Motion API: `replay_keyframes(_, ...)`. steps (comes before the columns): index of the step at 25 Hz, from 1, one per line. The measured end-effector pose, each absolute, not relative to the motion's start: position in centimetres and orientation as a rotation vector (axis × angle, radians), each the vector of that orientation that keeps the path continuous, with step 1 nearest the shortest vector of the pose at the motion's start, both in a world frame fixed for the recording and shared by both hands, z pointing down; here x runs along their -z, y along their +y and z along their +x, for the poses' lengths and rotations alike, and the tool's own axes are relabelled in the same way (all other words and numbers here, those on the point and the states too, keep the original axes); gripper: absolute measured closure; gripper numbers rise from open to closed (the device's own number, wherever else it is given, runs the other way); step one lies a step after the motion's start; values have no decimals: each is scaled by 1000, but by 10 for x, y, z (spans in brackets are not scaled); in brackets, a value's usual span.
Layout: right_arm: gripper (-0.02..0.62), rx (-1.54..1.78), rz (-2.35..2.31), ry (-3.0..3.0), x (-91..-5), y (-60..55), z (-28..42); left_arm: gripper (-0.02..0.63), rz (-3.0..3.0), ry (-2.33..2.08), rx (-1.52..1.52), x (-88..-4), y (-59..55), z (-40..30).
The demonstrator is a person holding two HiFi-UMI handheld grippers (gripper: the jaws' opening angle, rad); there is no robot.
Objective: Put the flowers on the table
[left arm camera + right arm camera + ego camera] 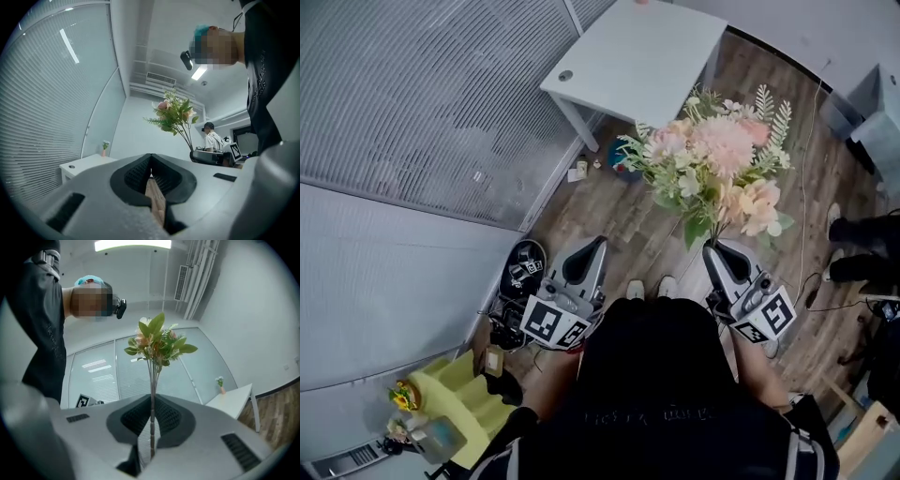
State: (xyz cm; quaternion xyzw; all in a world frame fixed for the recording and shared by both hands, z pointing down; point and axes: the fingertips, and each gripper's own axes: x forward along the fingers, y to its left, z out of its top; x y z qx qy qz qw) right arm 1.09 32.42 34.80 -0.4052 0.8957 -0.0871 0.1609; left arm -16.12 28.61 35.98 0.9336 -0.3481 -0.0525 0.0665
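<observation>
Right gripper (151, 422) clenched on bundled stems (152, 380) of flowers (712, 159), held upright in air over floor, short of table (647, 56) near edge. Left gripper (592, 246) jaws pressed together, empty. Bouquet likely light, top-heavy, blooms crushable; best gripped low on stems.

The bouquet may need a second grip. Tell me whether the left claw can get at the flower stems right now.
Probably yes. The left claw is shut on nothing and sits beside the right claw, which clamps the flowers by the stems. Nothing stands between them, though it must open first.
</observation>
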Motion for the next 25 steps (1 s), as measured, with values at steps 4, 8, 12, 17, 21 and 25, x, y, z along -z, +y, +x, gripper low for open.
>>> replay_keyframes(4, 554, 191, -1133, 2588, -351, 331, 40, 588, 2831, -1066, 131, -364, 302, -130)
replay_keyframes(8, 554, 252, -1119, 2569, -361, 318, 78, 588, 2811, -1072, 104, -375, 296, -96)
replay_keyframes(12, 554, 285, -1111, 2549, -353, 312, 79, 588, 2812, -1076, 103, -365, 291, -97)
replay_keyframes(17, 554, 308, -1139, 2540, -356, 292, 92, 588, 2804, -1074, 85, -363, 271, -90)
replay_keyframes(21, 554, 273, -1164, 2554, -365, 288, 99, 588, 2807, -1054, 94, -374, 263, -83)
replay_keyframes(25, 554, 257, -1186, 2546, -363, 290, 99, 588, 2827, -1013, 125, -373, 259, -78)
